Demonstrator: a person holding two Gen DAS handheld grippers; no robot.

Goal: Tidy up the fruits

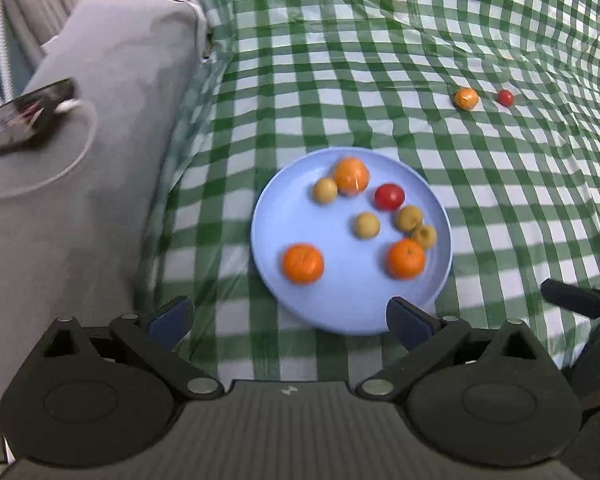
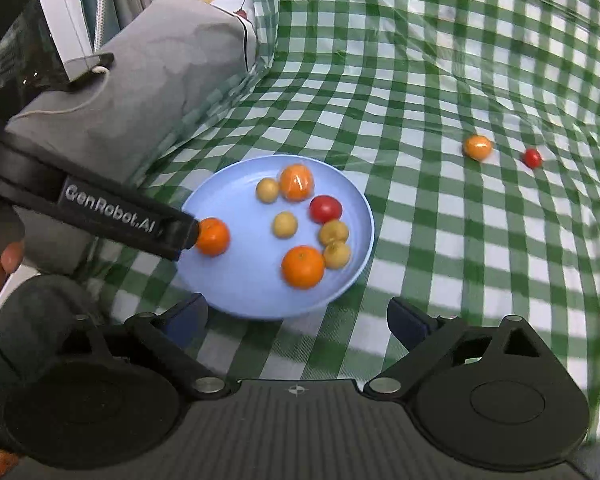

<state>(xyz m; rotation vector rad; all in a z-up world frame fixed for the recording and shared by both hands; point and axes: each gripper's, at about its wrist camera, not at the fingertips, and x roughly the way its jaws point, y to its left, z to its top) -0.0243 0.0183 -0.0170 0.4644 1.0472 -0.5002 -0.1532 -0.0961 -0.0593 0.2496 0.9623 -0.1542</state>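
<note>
**Two stragglers left off the plate**

On the checkered cloth, a small orange (image 2: 477,147) and cherry tomato (image 2: 532,157) sit well apart from the blue plate (image 1: 284,300) of fruit. Left gripper (image 1: 288,320) and right gripper (image 2: 298,320) both hang spread, empty. I'd go gently; round fruit probably rolls.

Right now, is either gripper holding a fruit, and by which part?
Nothing is held. The left gripper and right gripper both stand open and empty above the plate; no fruit sits between their fingers.
</note>
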